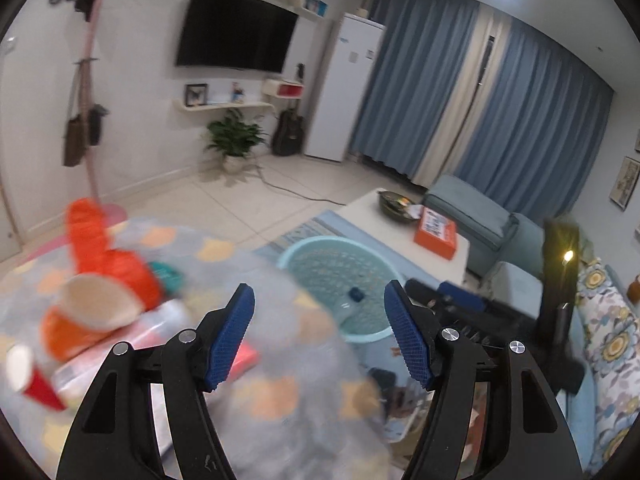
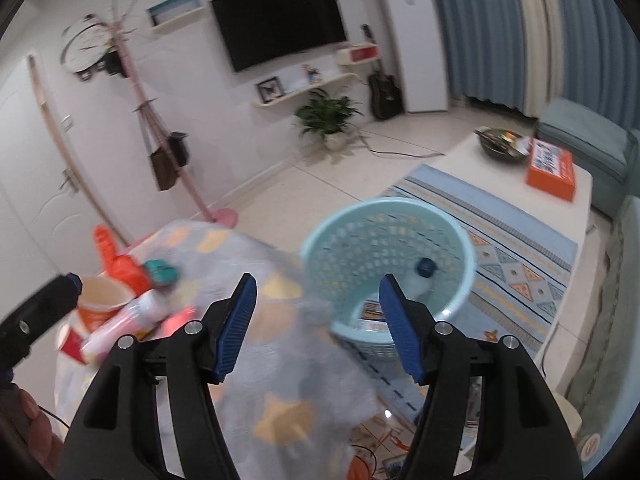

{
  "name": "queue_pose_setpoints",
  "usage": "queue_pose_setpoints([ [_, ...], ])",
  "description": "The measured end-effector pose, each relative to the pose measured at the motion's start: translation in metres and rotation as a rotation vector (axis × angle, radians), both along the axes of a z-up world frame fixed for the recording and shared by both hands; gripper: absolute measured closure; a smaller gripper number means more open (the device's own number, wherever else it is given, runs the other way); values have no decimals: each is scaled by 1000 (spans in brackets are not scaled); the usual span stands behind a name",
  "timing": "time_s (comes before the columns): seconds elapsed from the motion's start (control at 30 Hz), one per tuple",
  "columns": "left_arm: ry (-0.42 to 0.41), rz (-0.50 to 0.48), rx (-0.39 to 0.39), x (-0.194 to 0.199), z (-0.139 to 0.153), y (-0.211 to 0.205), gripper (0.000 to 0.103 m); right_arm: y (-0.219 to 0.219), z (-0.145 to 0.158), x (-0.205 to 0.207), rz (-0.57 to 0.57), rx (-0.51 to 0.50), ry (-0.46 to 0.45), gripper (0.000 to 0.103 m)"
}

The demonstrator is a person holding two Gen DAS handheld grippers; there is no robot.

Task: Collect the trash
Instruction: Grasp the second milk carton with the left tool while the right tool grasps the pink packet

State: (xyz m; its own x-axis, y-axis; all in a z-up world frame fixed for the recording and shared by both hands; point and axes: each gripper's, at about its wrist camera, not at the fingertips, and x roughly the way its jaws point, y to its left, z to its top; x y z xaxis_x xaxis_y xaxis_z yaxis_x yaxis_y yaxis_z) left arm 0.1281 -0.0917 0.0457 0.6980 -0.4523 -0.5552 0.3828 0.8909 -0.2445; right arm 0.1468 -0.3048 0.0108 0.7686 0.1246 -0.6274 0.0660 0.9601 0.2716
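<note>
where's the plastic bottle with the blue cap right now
In both wrist views the plastic bottle lies inside the light blue basket, on the rug right of the cloth-covered table.

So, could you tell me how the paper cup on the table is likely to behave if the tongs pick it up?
The paper cup looks thin-walled, so it would probably crush under a firm squeeze. It seems empty, hence likely light. It lies tilted among other trash, so a nudge may roll it against the orange bag.
</note>
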Motion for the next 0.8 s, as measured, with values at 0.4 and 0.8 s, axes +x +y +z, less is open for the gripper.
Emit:
queue_pose_setpoints([
  [0.4, 123, 121, 75, -16, -50, 101, 30, 77, 0, -1, 180, -56, -17, 37],
  [0.8, 203, 131, 194, -7, -101, 109, 22, 115, -37, 20, 290, -91, 44, 37],
])
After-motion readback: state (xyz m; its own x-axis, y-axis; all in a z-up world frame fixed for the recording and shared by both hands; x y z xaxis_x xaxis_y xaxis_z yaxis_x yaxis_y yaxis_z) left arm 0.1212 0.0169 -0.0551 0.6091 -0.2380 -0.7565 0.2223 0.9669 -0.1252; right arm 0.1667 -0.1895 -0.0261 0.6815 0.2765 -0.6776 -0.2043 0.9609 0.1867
